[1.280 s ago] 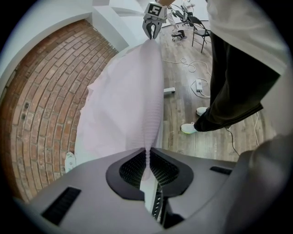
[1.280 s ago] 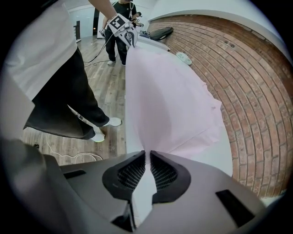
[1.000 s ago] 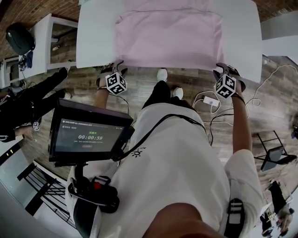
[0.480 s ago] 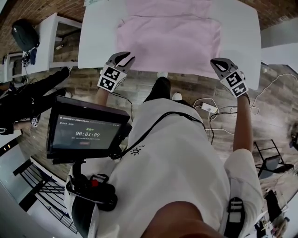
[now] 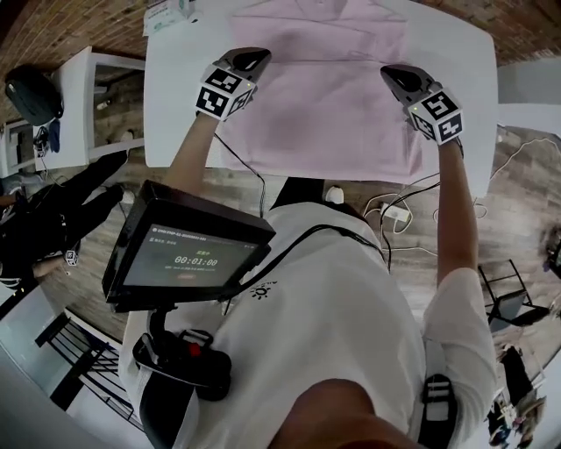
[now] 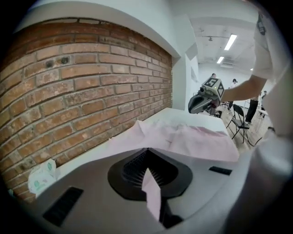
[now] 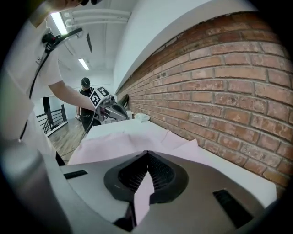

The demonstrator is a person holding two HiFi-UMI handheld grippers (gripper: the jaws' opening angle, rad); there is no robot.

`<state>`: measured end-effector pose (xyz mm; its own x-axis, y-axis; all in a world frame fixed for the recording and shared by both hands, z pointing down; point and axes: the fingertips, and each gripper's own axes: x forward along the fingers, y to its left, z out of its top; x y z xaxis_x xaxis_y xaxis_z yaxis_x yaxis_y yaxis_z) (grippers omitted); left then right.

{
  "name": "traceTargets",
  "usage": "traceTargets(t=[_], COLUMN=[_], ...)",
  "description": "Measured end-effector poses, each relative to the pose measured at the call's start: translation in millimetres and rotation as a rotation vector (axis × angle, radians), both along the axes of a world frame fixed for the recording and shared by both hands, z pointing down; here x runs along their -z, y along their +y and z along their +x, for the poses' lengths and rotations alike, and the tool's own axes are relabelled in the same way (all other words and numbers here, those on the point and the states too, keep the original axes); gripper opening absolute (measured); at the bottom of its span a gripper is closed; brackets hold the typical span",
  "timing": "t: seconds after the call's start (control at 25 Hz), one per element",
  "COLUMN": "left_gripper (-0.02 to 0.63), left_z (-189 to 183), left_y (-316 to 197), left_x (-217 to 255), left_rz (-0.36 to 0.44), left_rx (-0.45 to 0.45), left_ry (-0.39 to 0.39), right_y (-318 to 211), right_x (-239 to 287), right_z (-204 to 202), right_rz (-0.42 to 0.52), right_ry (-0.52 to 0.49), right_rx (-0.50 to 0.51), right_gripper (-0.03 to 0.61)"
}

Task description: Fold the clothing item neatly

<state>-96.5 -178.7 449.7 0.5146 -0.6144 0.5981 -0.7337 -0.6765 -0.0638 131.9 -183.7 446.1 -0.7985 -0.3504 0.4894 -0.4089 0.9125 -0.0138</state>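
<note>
A pale pink garment (image 5: pixel 333 96) lies spread on the white table (image 5: pixel 175 105), its near edge hanging over the front. My left gripper (image 5: pixel 252 58) is above the garment's left side. Its jaws have just closed, and they are shut on a strip of pink cloth (image 6: pixel 152 194). My right gripper (image 5: pixel 392 74) is above the right side, shut on a pink fold (image 7: pixel 142 192) as well. Each gripper view looks across the garment (image 6: pixel 192 139) (image 7: pixel 119 141) to the other gripper: the right gripper (image 6: pixel 203 100) and the left gripper (image 7: pixel 110 109).
A brick wall (image 6: pixel 82 82) runs along the table's far side. A small tissue packet (image 5: pixel 169 14) lies at the far left corner. A screen (image 5: pixel 188 254) hangs at the wearer's chest. A side table with a black bag (image 5: pixel 33 92) stands left. Cables (image 5: pixel 394 210) lie on the floor.
Both grippers rose from below the table's near edge and went forward over the garment. Their jaws stood open before; now each is shut on pink cloth.
</note>
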Motion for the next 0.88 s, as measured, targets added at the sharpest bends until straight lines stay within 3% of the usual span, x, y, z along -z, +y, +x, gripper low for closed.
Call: traceTargets(t=[0.36,0.52,0.8,0.88], left_gripper=[0.006,0.072,0.103,0.103], left_z=[-24.4,-30.9,-24.0,-20.5], left_y=[-161.3,-208.4,-237.7,-240.0], left_x=[-58.0,-93.8,-113.9,-113.0], left_rz=[-0.175,-0.306,-0.496,-0.528], left_rx=[0.013,0.027,-0.069,-0.083], left_ry=[0.007,0.081,0.159,0.193], right_y=[-162.1,-207.4,-246.8,-255.2], right_x=[-30.0,-52.4,-74.7,-76.0], right_z=[-4.9,-8.8,-8.5,-11.8], right_rz=[-0.07,-0.105,-0.218,-0.243], right_ry=[0.011,0.033,0.027,0.009], right_rx=[-0.12,-0.127,-0.101,-0.103], right_gripper=[0.004,0.006,0.125,0.133])
